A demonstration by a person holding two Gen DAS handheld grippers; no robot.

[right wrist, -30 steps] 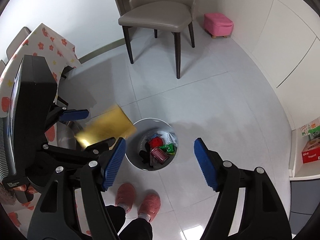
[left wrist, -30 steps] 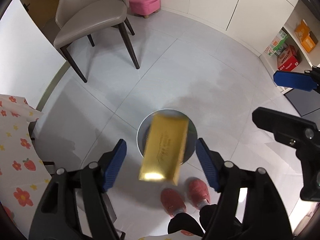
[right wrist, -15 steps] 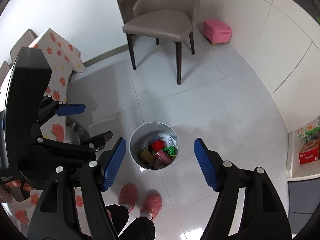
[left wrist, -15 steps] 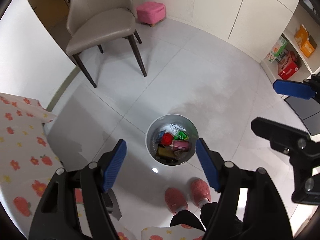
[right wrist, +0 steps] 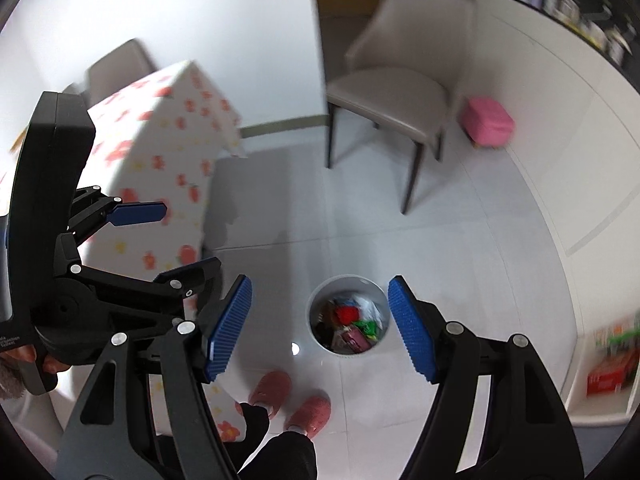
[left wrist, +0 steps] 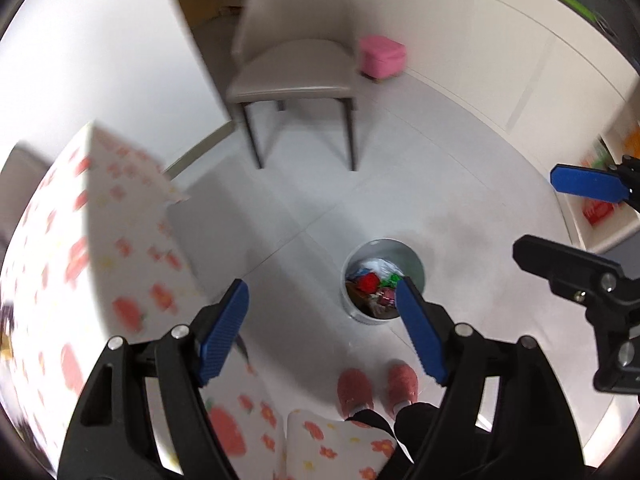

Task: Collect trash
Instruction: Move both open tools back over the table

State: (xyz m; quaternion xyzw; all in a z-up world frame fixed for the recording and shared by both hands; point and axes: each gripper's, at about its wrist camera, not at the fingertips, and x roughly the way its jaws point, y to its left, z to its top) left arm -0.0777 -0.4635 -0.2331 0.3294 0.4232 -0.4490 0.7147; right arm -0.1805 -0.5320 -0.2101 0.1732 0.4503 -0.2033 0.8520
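A round white trash bin [left wrist: 416, 258] stands on the floor and holds several wrappers, red, green and pink; it also shows in the right wrist view [right wrist: 320, 298]. My left gripper [left wrist: 322, 330] is open and empty, high above the floor, left of the bin. My right gripper [right wrist: 320, 328] is open and empty, high above the bin. The left gripper also appears in the right wrist view [right wrist: 160, 240], open. The right gripper's blue pads [left wrist: 584, 188] show at the right edge of the left wrist view.
A table with a white flowered cloth [left wrist: 100, 240] is at the left, also in the right wrist view [right wrist: 168, 140]. A beige chair [left wrist: 288, 80] and a pink stool [left wrist: 382, 56] stand farther off. Pink slippers [left wrist: 376, 388] are below. Shelves with boxes [right wrist: 608, 360] are at the right.
The gold box fell from my left gripper into the bin. Both grippers have since swung up and left, bringing the flowered table into view; the frames are blurred by motion.
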